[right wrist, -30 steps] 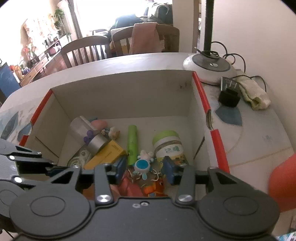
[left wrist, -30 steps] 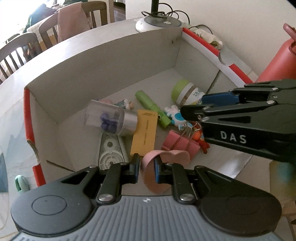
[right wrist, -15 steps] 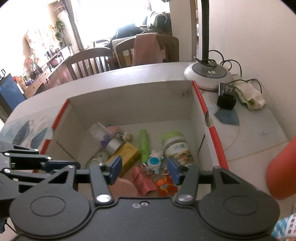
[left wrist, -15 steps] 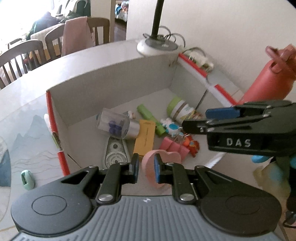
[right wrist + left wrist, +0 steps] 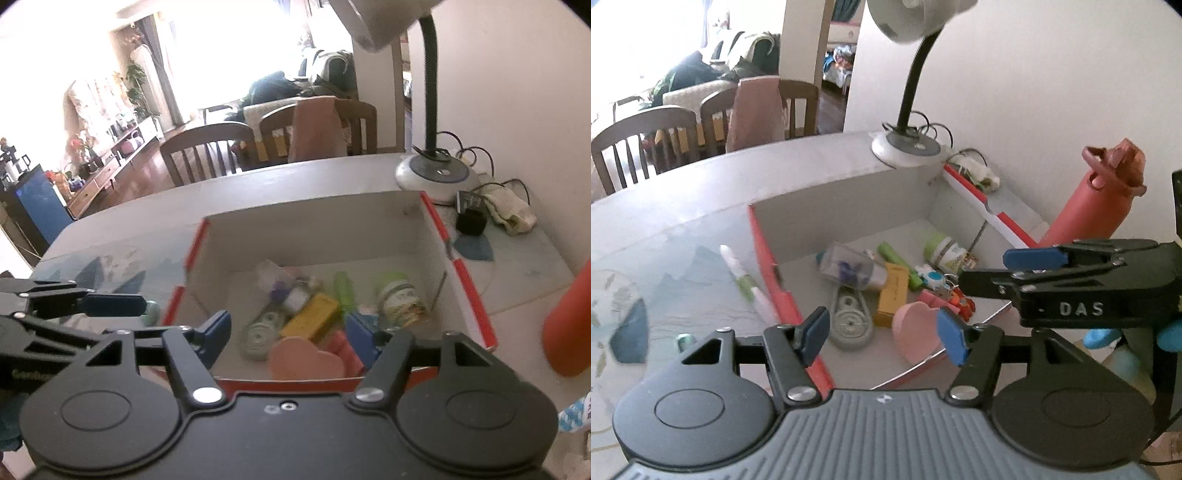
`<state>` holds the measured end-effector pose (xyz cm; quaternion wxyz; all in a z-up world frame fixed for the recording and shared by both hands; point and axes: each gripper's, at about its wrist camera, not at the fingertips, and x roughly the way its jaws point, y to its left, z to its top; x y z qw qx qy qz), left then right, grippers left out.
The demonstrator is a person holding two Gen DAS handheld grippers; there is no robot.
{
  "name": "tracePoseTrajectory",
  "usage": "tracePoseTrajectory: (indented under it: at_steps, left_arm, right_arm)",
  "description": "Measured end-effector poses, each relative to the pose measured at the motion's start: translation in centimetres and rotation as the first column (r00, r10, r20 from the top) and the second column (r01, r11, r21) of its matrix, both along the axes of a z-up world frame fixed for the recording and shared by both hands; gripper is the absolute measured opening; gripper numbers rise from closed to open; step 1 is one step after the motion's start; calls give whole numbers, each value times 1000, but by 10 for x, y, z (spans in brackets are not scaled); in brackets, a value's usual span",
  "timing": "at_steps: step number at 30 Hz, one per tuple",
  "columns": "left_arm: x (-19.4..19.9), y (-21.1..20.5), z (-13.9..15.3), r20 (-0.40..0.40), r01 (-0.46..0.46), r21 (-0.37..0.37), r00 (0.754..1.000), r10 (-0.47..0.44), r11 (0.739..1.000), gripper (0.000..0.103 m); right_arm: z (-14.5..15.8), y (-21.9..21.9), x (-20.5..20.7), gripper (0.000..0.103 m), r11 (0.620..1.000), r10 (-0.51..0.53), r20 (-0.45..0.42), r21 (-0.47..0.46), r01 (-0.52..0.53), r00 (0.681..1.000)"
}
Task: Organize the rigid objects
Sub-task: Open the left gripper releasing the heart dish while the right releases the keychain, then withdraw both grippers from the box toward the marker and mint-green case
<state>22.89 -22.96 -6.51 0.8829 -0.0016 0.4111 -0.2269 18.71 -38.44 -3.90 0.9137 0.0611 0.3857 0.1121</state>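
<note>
Against the wall edge of the bench (image 5: 683,206) stands a white, red-rimmed box (image 5: 849,195), and we hold both grippers above its near rim, looking down into it. Our left gripper (image 5: 882,334) has just been opening: its blue pads (image 5: 814,332) now stand well apart with nothing pressed between them, and the pink heart-shaped box (image 5: 916,330) lies free on the box floor in the near corner, showing in the gap between the pads and close beside the right-hand one. Our right gripper (image 5: 290,338) has likewise just been opening; its pads are spread wide and hold nothing, and in its view the same pink heart sits just beyond them, between the fingers. From the left wrist view the right gripper (image 5: 997,269) reaches in from the right side, above the near right corner of the box. Farther in on the box floor lie a grey tape dispenser (image 5: 849,319), a yellow packet (image 5: 894,295) beside it, a clear capsule with purple pieces (image 5: 849,267), a green tube (image 5: 897,258), a green-lidded jar (image 5: 945,249), a small white-and-blue figure (image 5: 932,277) and pink and orange clips (image 5: 955,299), all loosely heaped and some touching. Outside the box, on the bench beyond its left wall, lies a white-and-green pen (image 5: 746,284). A red bottle (image 5: 1089,203) stands by the box's right side, and a lamp base (image 5: 905,149) sits at the back edge near the wall.
</note>
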Motion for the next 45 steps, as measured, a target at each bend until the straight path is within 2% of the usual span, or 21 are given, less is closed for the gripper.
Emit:
tracePoseTrajectory:
  at_steps: [3,6,13,23,27,30,33,37,41,45]
  left_arm:
    - [-5,16,5,7,-12,-7,1000,12,1000,64]
    - [-10,34,10,27,-27,-3,999,27,1000,70]
    - [-17,81,14,40,-50,-21,998,51,999,79]
    - [-13,140,1,24,-85,-32,996,86,996,82]
    - [-8,158,-9,10,-98,-34,995,98,995,88]
    - [-4,171,-16,-2,-109,-44,994,109,993,89]
    - [2,179,-23,4,-118,-36,993,118,992,92]
    - [9,185,-34,31,-129,-28,991,130,991,101]
    - [17,186,-47,76,-177,9,981,176,984,101]
    - [27,187,-63,67,-202,28,977,200,979,101]
  right_arm:
    - [6,15,-7,77,1000,0,12,9,0,1000]
    - [11,29,-11,85,1000,1,22,18,-1,1000]
    - [19,66,-11,93,1000,10,35,18,-11,999]
    - [17,116,9,94,1000,4,11,20,-5,1000]
    - [16,136,19,94,1000,10,1,18,-10,1000]
    - [14,150,26,94,1000,12,-8,5,-12,1000]
    - [12,164,35,94,1000,11,-17,-5,-11,1000]
    - [7,179,48,93,1000,6,-31,-17,-7,999]
    - [-2,190,66,93,1000,7,-70,-28,-9,998]
    - [-13,199,91,91,999,11,-112,-46,-16,994]
